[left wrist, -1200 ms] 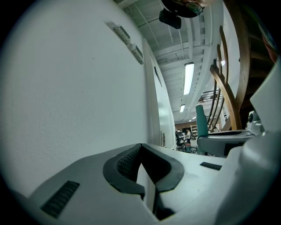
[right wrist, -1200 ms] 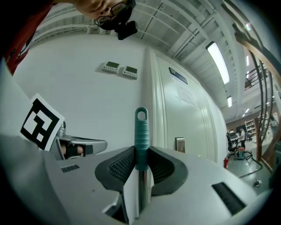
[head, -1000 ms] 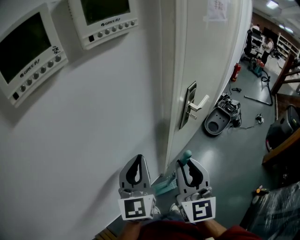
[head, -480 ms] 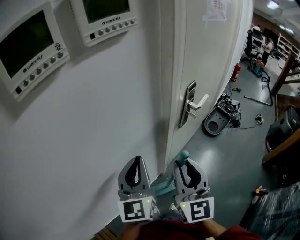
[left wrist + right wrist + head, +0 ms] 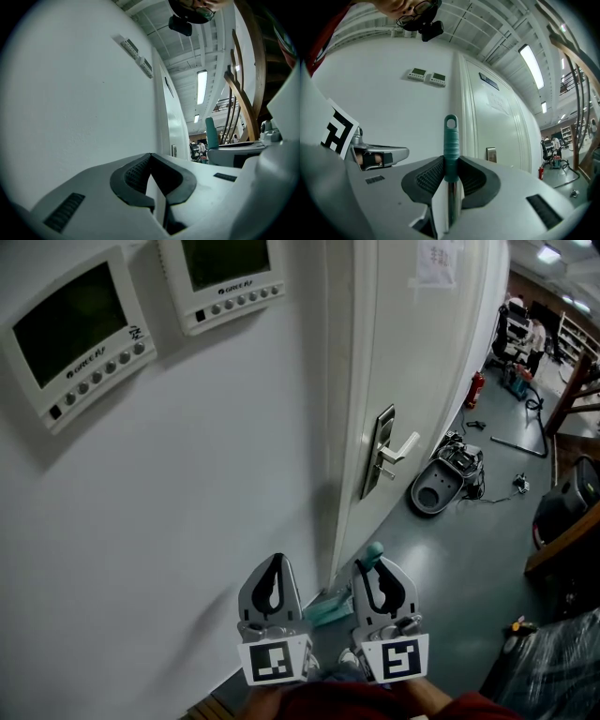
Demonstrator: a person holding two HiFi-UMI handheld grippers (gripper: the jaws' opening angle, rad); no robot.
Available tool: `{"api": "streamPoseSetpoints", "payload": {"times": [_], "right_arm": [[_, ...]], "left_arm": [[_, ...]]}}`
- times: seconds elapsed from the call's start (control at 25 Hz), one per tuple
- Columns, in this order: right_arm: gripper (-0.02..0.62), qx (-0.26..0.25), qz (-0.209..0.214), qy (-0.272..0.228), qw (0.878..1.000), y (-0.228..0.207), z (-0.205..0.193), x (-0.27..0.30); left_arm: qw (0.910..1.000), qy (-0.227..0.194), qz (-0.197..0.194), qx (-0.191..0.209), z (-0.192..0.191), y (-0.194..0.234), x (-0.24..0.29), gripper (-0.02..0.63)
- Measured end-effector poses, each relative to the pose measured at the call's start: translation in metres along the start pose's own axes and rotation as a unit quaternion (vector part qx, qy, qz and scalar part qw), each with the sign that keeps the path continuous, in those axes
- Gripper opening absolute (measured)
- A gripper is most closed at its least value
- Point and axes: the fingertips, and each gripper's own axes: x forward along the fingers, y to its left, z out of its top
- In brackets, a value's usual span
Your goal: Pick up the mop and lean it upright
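Slightly further right than before, the wall panels are seen on the wall; the left gripper and right gripper are unmoved. Beside the door, the mop is clamped upright by its teal handle in the right gripper, its lower end hidden. The left gripper is closed, with nothing held. A grey machine is seen on the floor beyond.
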Motion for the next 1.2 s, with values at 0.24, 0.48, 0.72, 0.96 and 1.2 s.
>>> {"api": "streamPoseSetpoints", "payload": {"times": [0.24,0.48,0.72,0.96,1.2], "right_arm": [[0.104,0.001,0.001,-0.008,1.0,0.001,0.006,0.001],[0.104,0.002,0.0,0.013,1.0,0.003,-0.003,0.0],[0.104,-0.007,0.008,0.03,0.999,0.009,-0.026,0.001],[0.104,-0.007,0.01,0.049,0.999,0.014,-0.047,-0.001],[0.104,-0.013,0.016,0.07,0.997,0.016,-0.066,0.0]], "left_arm": [[1.0,0.002,0.001,0.004,-0.001,0.001,-0.001,0.012],[1.0,0.007,0.001,0.005,-0.003,0.003,-0.002,0.014],[0.9999,0.01,0.002,0.011,-0.007,0.006,-0.002,0.014],[0.9998,0.005,-0.006,0.019,-0.008,0.005,0.003,0.014],[1.0,0.0,-0.008,-0.003,-0.007,0.002,0.006,0.012]]}}
